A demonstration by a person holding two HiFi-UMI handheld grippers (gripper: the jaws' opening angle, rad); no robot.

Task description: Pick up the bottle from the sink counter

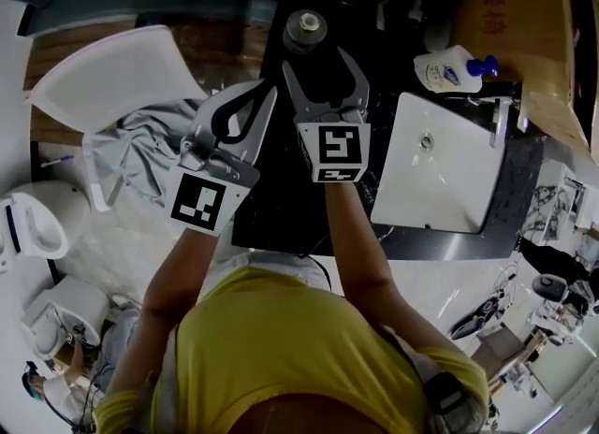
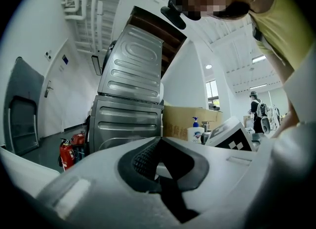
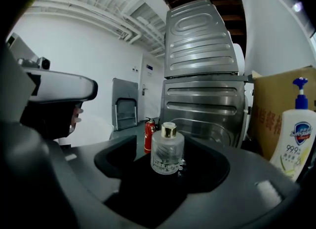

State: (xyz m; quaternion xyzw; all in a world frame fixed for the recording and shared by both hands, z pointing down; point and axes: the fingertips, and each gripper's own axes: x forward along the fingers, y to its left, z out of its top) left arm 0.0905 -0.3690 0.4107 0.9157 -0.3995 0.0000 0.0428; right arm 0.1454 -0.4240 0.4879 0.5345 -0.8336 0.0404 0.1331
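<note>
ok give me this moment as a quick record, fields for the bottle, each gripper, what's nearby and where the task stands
bottle: small glass bottle with a gold cap, upright on the dark counter
right gripper: jaws apart, lined up on the bottle, not touching it
left gripper: jaws together, nothing held, beside the right gripper
nearby: soap dispenser and white sink, to the right of the bottle
task status: bottle not yet gripped or lifted
</note>
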